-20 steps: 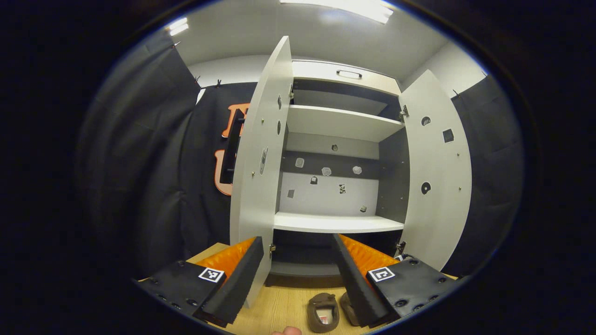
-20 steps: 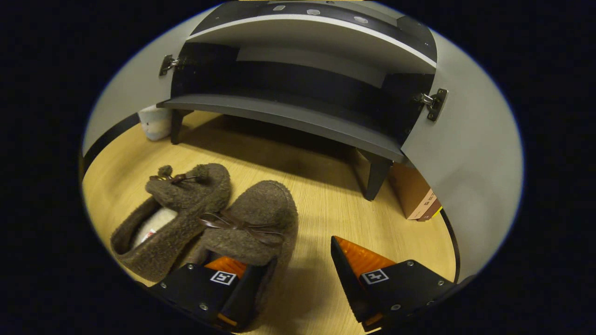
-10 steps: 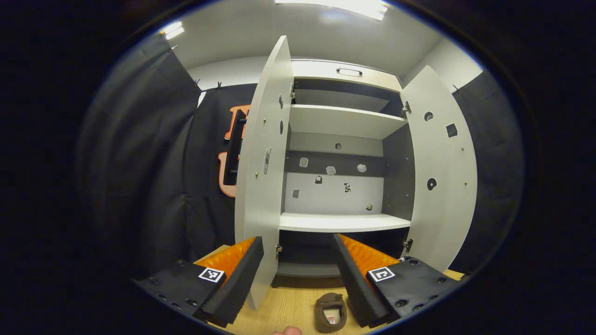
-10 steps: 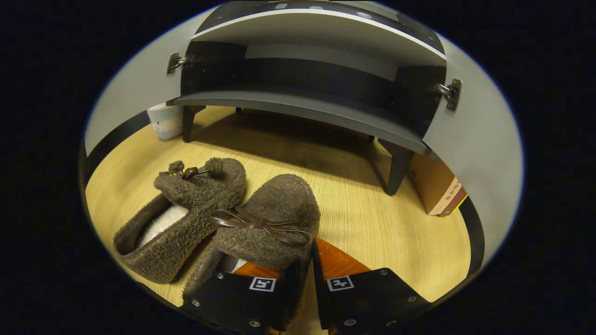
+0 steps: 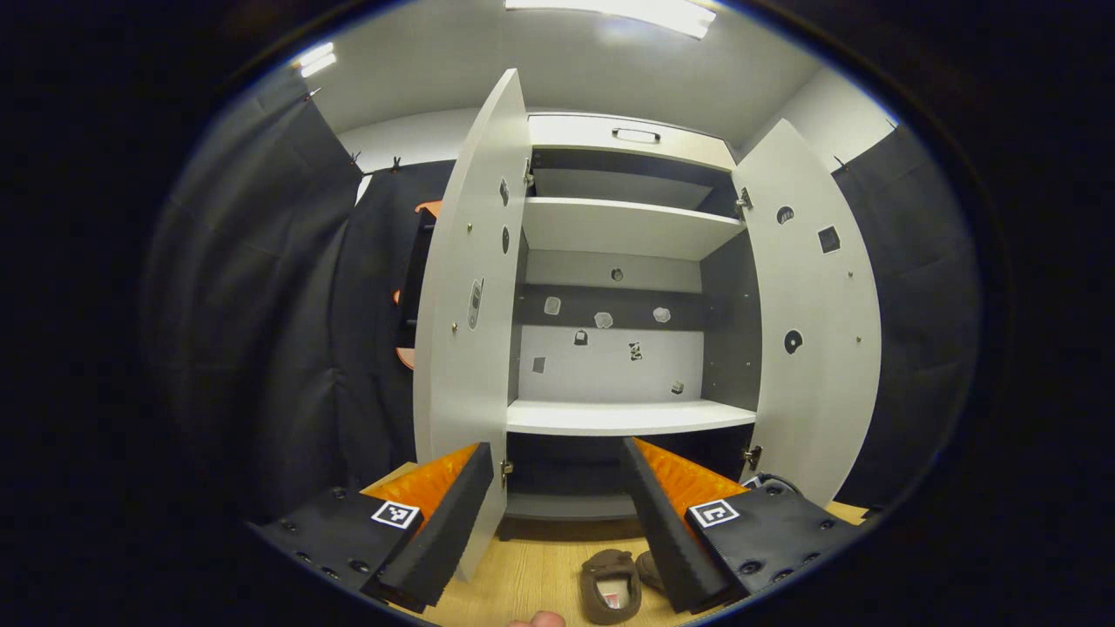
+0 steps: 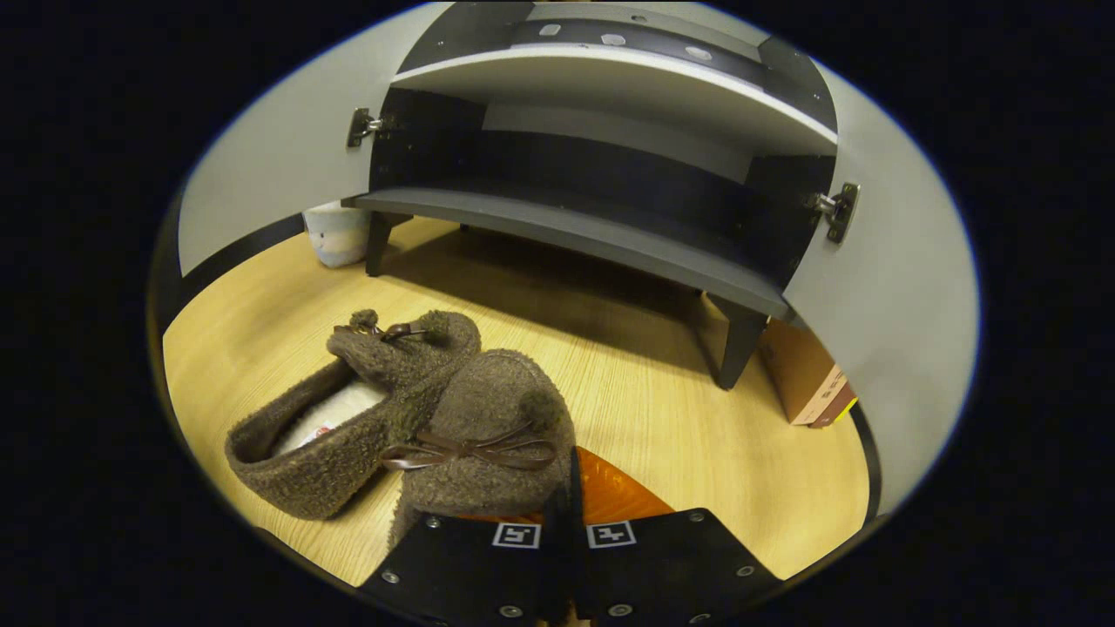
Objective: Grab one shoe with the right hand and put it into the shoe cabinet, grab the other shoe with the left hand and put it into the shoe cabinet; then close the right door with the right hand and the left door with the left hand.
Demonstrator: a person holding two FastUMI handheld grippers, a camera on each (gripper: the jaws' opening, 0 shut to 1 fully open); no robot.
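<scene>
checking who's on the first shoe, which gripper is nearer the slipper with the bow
Right. The right gripper is closed on the bow slipper at its side. The left gripper hangs open, well above it, facing the shoe cabinet.

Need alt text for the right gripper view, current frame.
The right gripper is shut on the nearer brown fuzzy slipper, which leans against its mate on the wooden floor. Beyond them stands the open shoe cabinet, its dark bottom shelf bare.

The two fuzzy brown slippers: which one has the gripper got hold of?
The nearer slipper, with the flat ribbon bow: the right gripper is pinched on its side. The other slipper lies beside it on the floor.
</scene>
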